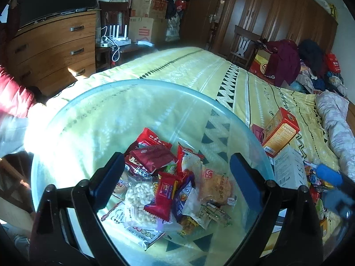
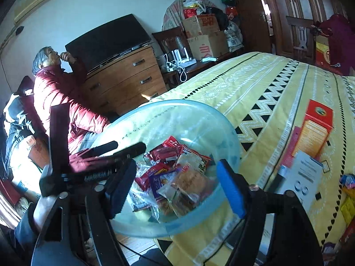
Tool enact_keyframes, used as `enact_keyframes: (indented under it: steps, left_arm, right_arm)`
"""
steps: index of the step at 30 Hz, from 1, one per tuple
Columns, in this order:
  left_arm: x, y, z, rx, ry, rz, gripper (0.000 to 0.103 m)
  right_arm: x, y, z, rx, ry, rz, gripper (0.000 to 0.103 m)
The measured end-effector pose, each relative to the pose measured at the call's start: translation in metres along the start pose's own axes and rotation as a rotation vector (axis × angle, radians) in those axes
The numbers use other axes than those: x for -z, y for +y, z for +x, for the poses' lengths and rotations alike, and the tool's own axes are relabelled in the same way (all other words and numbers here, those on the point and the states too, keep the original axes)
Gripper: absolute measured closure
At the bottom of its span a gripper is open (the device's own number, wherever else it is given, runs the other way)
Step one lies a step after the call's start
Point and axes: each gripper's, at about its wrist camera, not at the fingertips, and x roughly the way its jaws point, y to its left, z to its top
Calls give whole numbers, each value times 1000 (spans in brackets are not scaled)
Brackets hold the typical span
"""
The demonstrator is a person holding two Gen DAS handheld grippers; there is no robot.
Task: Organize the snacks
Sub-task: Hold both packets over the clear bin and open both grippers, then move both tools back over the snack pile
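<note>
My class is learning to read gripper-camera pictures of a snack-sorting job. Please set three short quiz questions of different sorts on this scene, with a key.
1. True or false: the clear bluish plastic bowl on the yellow patterned bedspread is empty.
2. Where does the orange and red cardboard box lie? A) in the bowl B) on the bedspread outside the bowl C) on the wooden chest of drawers
3. Fill in: the left gripper above the bowl has its jaws ____.

Key:
1. False; wrapped snack packets lie in it.
2. B
3. open, nothing between them
</note>
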Motion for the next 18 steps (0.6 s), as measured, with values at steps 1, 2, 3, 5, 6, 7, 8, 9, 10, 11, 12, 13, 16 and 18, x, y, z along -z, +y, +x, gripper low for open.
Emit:
enact_keyframes:
  steps: [1,2,3,5,6,7,8,9,10,11,12,13,16,18]
  left_arm:
    - [-1,-1,-2,-2,-10,-2,7]
    - [-1,-2,-4,-4,-19,-3,7]
    - [-1,-4,-7,-2,-27,-4,7]
    - [0,-12,-15,22,-45,-10,7]
    - [1,-19,-21,39,-58,-2,7]
    - [2,-27,-25,54,-66,11,7]
    - [4,-40,-32,82,-77,33,7]
    - [5,-50,-36,106,-84,49,7]
    - [8,-65,-43,137,-93,71,7]
    - [11,-80,-48,166,-100,95,7]
    - [15,-97,-53,199,-103,126,6]
    - [19,-111,-57,224,-102,150,6]
    - [33,-159,-62,309,-68,226,4]
    - [46,-194,-63,363,-26,293,4]
  right_arm:
    - [13,-4,-16,18,-21,-1,11]
    - [29,-10,-32,48,-39,-4,10]
    - [52,-19,-53,100,-47,-1,10]
    - [92,-42,-86,179,-32,29,10]
    - [115,-55,-103,228,-20,46,10]
    - [132,-67,-116,275,-6,56,10]
    - [153,-82,-133,345,17,67,10]
    - [177,-101,-151,428,49,83,10]
    - [196,-117,-166,502,82,101,10]
    - [215,-135,-182,580,118,130,10]
    - [236,-156,-202,666,154,169,10]
    - [246,-168,-214,708,174,185,10]
    - [274,-202,-240,819,249,204,8]
    - [280,-220,-242,825,287,221,8]
